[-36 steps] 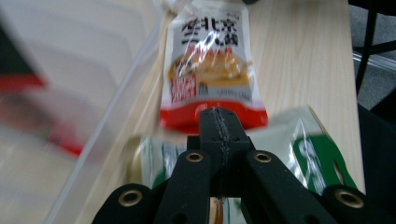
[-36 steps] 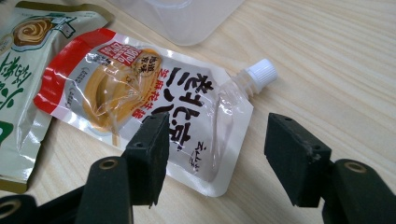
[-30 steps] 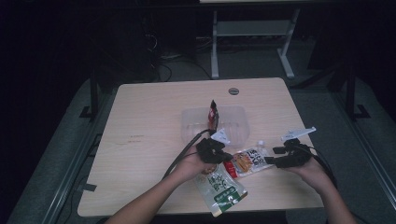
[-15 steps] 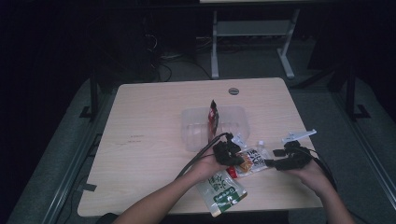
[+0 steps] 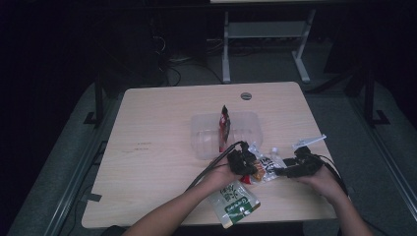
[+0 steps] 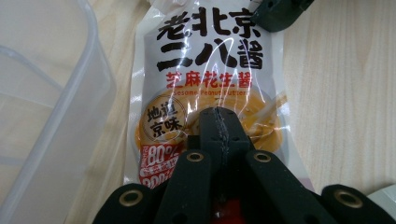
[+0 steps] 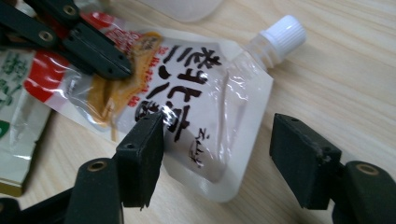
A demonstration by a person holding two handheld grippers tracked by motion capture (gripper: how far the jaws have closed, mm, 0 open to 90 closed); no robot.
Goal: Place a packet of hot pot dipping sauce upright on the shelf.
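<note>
A clear spouted pouch of sesame peanut sauce lies flat on the wooden table, near its front edge. In the left gripper view its black and red print faces up. My left gripper is shut, its tips resting over the pouch's orange part, with nothing visibly between the jaws. My right gripper is open around the pouch's corner, below the white cap. One pad sits over the film, the other over bare wood. In the high view the left gripper and right gripper meet at the pouch.
A clear plastic container stands just behind the pouch, with a red packet upright in it. A green and white packet lies by the front edge. A white strip lies at the right, and a round cable hole at the back.
My left hand has moved right and a little down, bringing its shut gripper onto the sauce pouch. The right gripper has stayed at the pouch's corner.
</note>
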